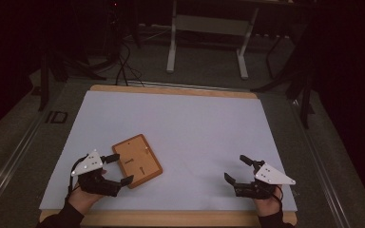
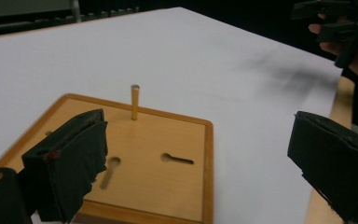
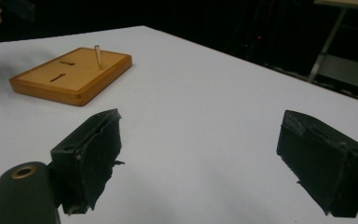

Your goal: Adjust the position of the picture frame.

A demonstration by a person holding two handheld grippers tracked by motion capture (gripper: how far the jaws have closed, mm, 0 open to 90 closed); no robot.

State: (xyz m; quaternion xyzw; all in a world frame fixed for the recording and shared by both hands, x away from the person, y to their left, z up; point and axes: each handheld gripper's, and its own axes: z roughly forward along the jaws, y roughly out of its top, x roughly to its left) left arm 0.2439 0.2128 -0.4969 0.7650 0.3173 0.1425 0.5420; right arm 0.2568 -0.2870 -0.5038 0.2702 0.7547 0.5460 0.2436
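Observation:
A flat wooden board [image 1: 137, 160] lies on the white table top [image 1: 180, 118], left of centre near the front. It carries one upright peg [image 2: 134, 101] and two keyhole slots [image 2: 177, 159]. My left gripper [image 1: 122, 168] stands open at the board's near left edge, one jaw over the board [image 2: 168, 140] and the other off its side, nothing between them. My right gripper [image 1: 235, 167] rests open at the front right, apart from the board [image 3: 74, 77], with only bare table between its jaws. The left gripper view also catches the right hand's gripper [image 2: 340, 28] far off.
The table's wooden front edge [image 1: 171, 218] runs just below both hands. Beyond the far edge stands a desk frame with white legs [image 1: 206, 28], and cables [image 1: 123, 66] lie on the dark floor.

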